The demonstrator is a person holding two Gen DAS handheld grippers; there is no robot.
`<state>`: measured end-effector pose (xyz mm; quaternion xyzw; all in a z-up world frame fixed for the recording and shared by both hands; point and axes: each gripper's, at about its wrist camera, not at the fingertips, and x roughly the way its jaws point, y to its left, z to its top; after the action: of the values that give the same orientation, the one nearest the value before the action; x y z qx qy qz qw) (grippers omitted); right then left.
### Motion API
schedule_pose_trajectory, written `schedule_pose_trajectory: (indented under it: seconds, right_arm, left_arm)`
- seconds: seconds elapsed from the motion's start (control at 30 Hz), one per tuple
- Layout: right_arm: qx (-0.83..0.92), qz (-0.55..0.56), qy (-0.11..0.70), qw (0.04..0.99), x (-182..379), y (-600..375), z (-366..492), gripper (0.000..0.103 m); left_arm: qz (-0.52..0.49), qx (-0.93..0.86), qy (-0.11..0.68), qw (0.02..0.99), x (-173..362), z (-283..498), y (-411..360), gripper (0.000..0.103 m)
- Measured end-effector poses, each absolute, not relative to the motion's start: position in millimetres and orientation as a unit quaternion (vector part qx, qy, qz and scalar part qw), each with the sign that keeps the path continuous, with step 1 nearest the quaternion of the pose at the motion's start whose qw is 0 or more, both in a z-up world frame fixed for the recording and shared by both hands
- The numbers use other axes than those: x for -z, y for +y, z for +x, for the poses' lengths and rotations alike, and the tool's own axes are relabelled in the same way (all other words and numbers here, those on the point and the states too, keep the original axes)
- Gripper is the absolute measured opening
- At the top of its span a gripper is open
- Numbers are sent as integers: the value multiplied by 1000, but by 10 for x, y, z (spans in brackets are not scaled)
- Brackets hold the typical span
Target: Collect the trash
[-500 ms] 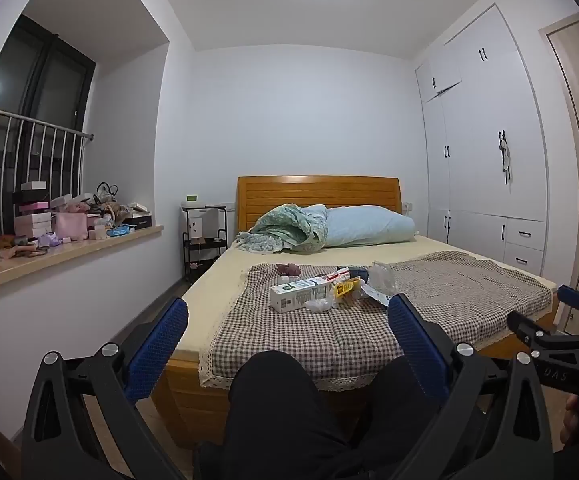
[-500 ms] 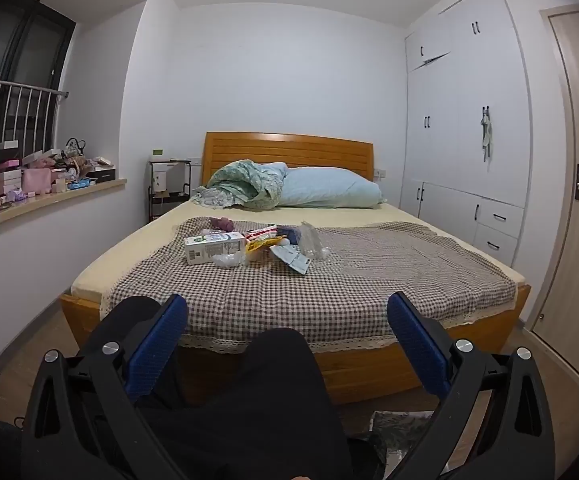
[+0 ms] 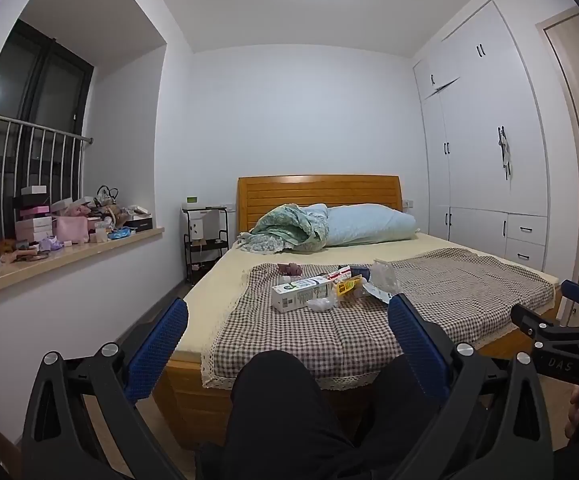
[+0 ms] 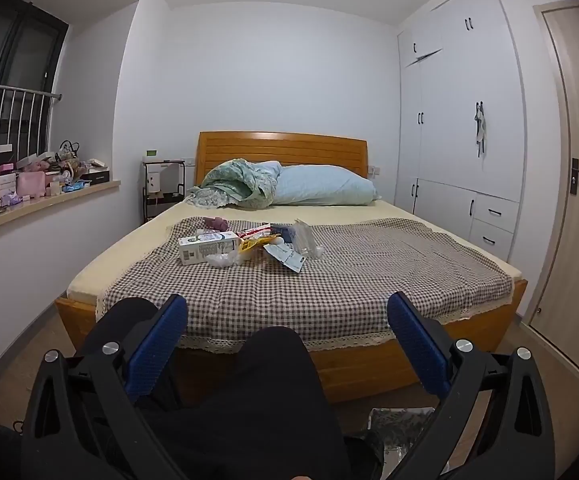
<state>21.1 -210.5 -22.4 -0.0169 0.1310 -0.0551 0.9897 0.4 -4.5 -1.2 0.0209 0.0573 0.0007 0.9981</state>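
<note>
On the checked cloth (image 4: 369,280) mid-bed sits the trash pile (image 4: 249,246): milk carton (image 4: 208,247), wrappers, clear plastic. Left gripper (image 3: 287,336) & right gripper (image 4: 287,334) both spread wide, empty, well short of it. Risk: thin film/tissue slips the pads, or the cloth gets pinched too.

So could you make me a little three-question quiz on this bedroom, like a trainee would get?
1. True or false: the left gripper is shut on the milk carton.
2. What does the trash pile lie on? A) windowsill B) checkered cloth C) floor
3. Fill in: beside the green blanket, by the headboard, lies a pale blue ____.

Key: 1 false, both it and the right gripper are open and empty; 2 B; 3 pillow.
</note>
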Motion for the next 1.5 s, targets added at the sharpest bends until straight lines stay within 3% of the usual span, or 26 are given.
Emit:
schedule_pose_trajectory:
  seconds: [1.5]
  right_arm:
    - [51,-25,133,989,202,-2097,236,96]
  left_arm:
    - [20,-1,57,998,13,0,-35,97]
